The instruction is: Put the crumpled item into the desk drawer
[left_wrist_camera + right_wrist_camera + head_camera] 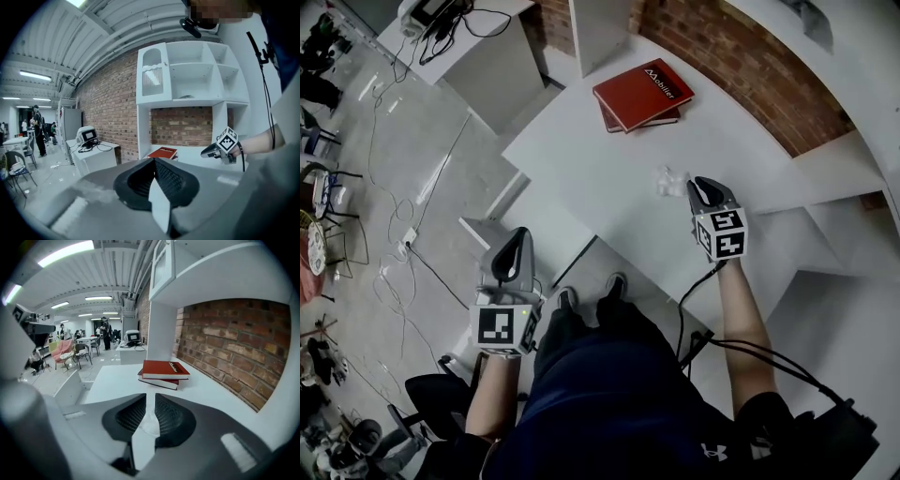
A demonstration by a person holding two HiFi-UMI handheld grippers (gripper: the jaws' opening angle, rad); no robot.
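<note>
A small white crumpled item (668, 180) lies at the tips of my right gripper (695, 186) on the white desk (600, 159). Between the nearly closed jaws in the right gripper view (150, 401), the crumpled item (151, 422) shows, pinched. My left gripper (523, 234) hangs lower left, off the desk and over the open white drawer (478, 228); it is shut (153, 164) with nothing in it. From the right gripper view the drawer (70, 387) is seen at the left.
Two red books (642, 94) are stacked at the desk's far end by the brick wall. White shelving (862, 187) stands to the right. A second desk (478, 47) with a monitor stands far left, and cables (398, 244) trail on the floor. The person's shoes (591, 292) are below the desk edge.
</note>
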